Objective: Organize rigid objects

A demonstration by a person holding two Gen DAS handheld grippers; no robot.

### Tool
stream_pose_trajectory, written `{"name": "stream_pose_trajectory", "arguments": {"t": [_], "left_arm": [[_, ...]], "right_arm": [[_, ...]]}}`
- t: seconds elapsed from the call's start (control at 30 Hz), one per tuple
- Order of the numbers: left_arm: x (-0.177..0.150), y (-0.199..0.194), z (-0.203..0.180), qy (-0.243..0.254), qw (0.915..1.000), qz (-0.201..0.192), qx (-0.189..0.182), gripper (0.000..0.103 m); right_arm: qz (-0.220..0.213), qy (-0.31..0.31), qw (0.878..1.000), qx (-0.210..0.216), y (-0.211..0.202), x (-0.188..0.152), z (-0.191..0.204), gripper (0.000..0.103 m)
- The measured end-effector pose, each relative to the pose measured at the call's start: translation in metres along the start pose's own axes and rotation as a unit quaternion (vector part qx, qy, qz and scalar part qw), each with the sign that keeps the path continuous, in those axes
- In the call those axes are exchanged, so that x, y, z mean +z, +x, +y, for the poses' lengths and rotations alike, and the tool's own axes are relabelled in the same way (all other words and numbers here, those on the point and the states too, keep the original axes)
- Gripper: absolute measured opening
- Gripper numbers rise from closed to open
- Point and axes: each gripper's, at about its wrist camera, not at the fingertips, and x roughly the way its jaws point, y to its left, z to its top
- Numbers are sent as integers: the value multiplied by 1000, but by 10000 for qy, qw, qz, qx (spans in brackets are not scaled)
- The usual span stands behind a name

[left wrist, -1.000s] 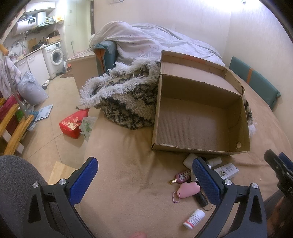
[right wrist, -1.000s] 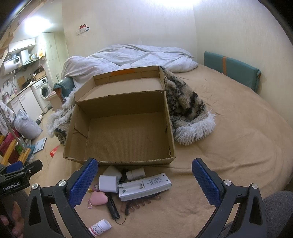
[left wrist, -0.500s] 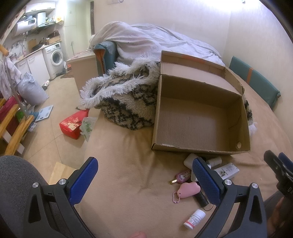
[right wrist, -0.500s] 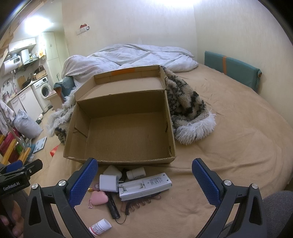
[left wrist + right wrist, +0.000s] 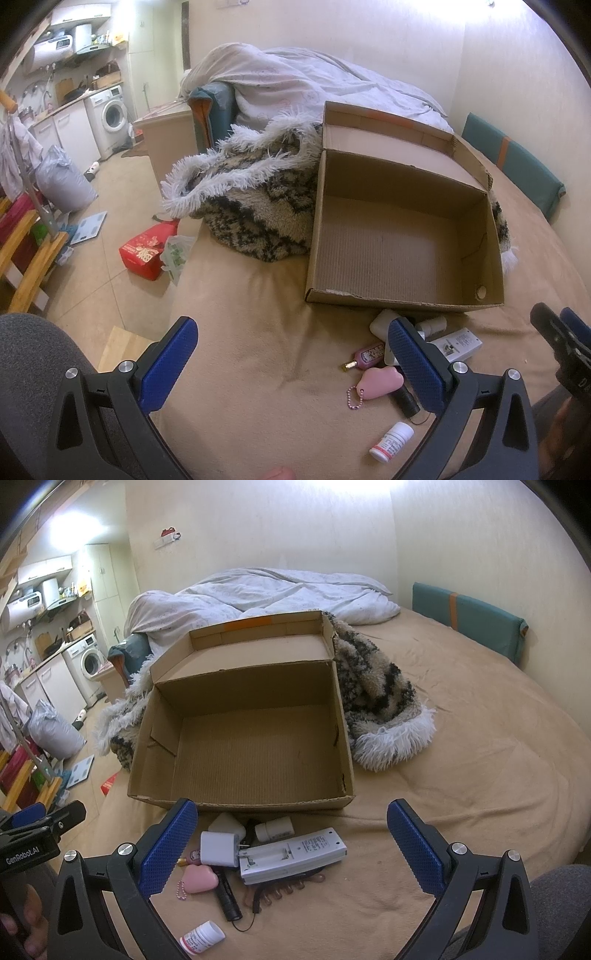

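Tan bed (image 5: 461, 775): we list one open cardboard box (image 5: 251, 746), empty. Near its front wall: white charger (image 5: 218, 847), remote (image 5: 295, 853), pink heart keychain (image 5: 199, 878), black flashlight (image 5: 227, 893), pill bottle (image 5: 203, 937). Left tongs (image 5: 291, 354) and right tongs (image 5: 291, 834): both spread wide, holding nothing.

Small objects (image 5: 273, 853) lie before empty cardboard box (image 5: 243, 738).

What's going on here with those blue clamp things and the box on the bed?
A person holds a two-finger gripper in each hand, and both the left gripper and the right gripper are open and empty. The cardboard box on the bed has nothing inside. Small items lie just in front of it, including a remote, pink heart keychain and pill bottle.
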Motion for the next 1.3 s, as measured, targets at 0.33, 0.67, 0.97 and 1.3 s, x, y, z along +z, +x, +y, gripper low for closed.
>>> {"name": "stream_pose_trajectory", "arguments": {"t": [0.33,0.67,0.97,1.3], "left_arm": [[2,-5,-2,93,10000,-28,-13,103],[-1,-3,-4,159,9999,26,0,103],[-11,20,-26,661,9951,710,-173,103],[-49,70,-60,1285,9634,2307,-456,99]], "right_arm": [[37,2,10000,-25,3,-1,0,103],[29,17,10000,-20,2,-1,0,103],[79,136,9999,-48,4,0,-5,103],[496,430,9976,-237,16,-4,-25,103]]}}
